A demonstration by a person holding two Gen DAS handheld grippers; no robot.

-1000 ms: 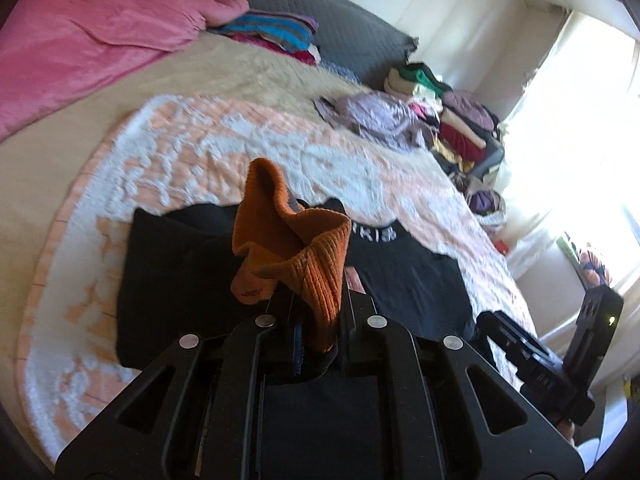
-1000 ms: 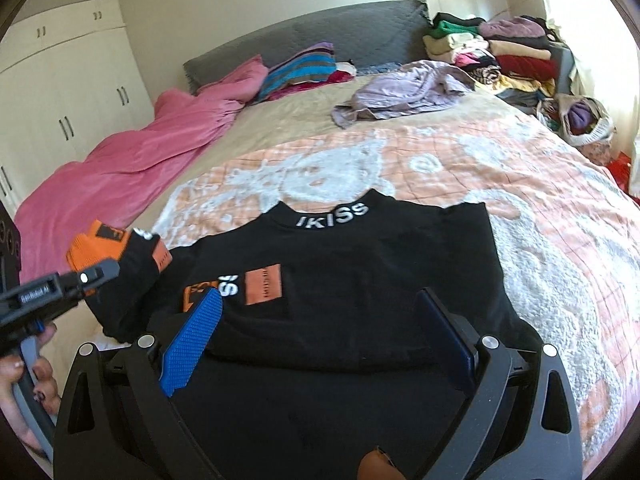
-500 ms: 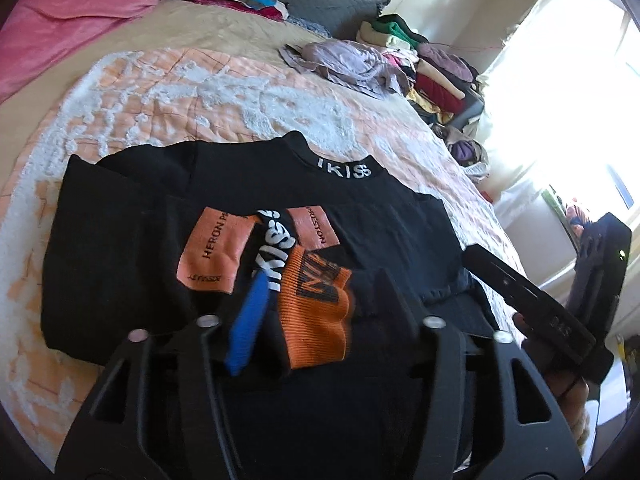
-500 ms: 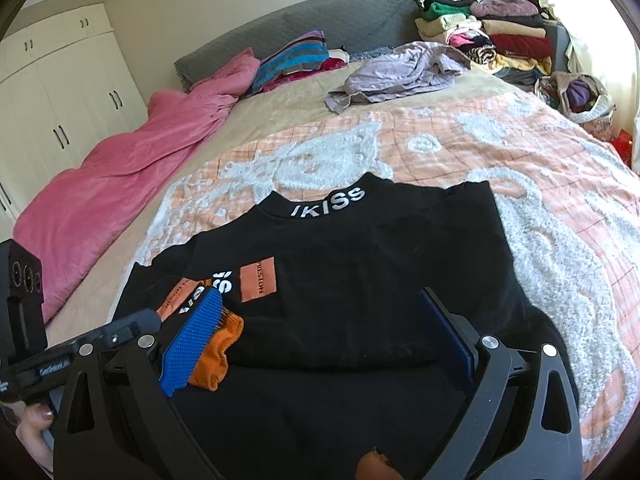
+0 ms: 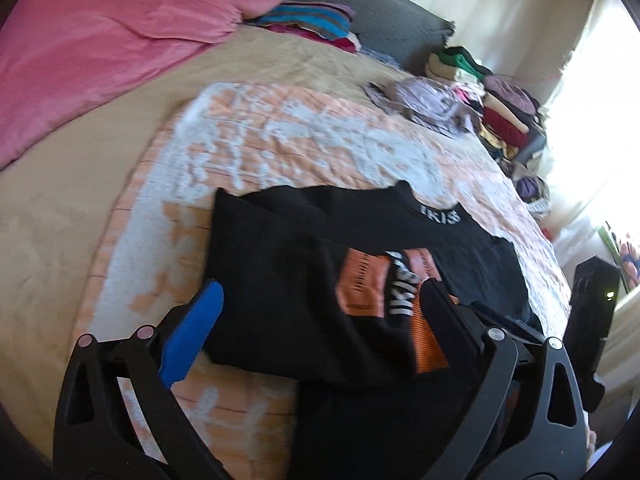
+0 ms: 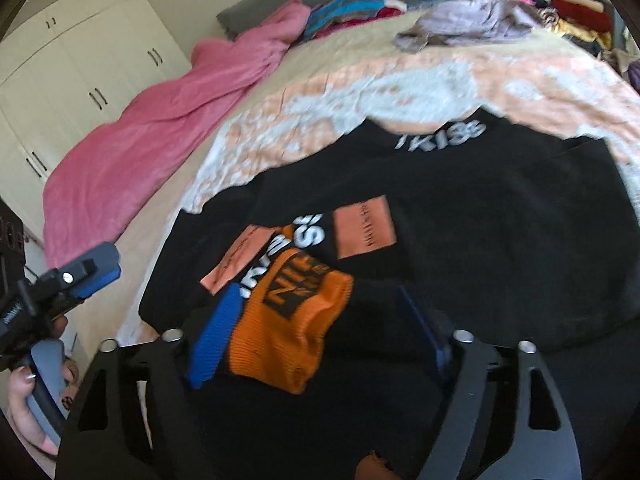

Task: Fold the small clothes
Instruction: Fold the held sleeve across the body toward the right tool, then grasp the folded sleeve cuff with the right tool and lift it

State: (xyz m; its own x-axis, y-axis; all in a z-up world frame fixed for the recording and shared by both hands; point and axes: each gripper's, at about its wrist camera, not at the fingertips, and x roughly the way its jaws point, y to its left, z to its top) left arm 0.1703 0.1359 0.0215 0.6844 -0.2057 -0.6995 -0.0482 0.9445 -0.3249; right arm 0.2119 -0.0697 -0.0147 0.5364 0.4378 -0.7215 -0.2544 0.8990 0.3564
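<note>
Both views are blurred w/ motion; sweater (image 5: 280, 280) hem is cut off behind tongs. Left tongs (image 5: 320, 312) are spread, jaws opening, empty; the orange cuff (image 6: 288, 320) pinched earlier is now laid betw. closing right tongs (image 6: 316, 328), not yet squeezed.

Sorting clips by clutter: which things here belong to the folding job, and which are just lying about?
In the job:
black top
orange cuff
right gripper, jaws closing
left gripper, jaws opening

Lying about:
pink blanket
lilac garment
striped pile
clothes stack
</note>
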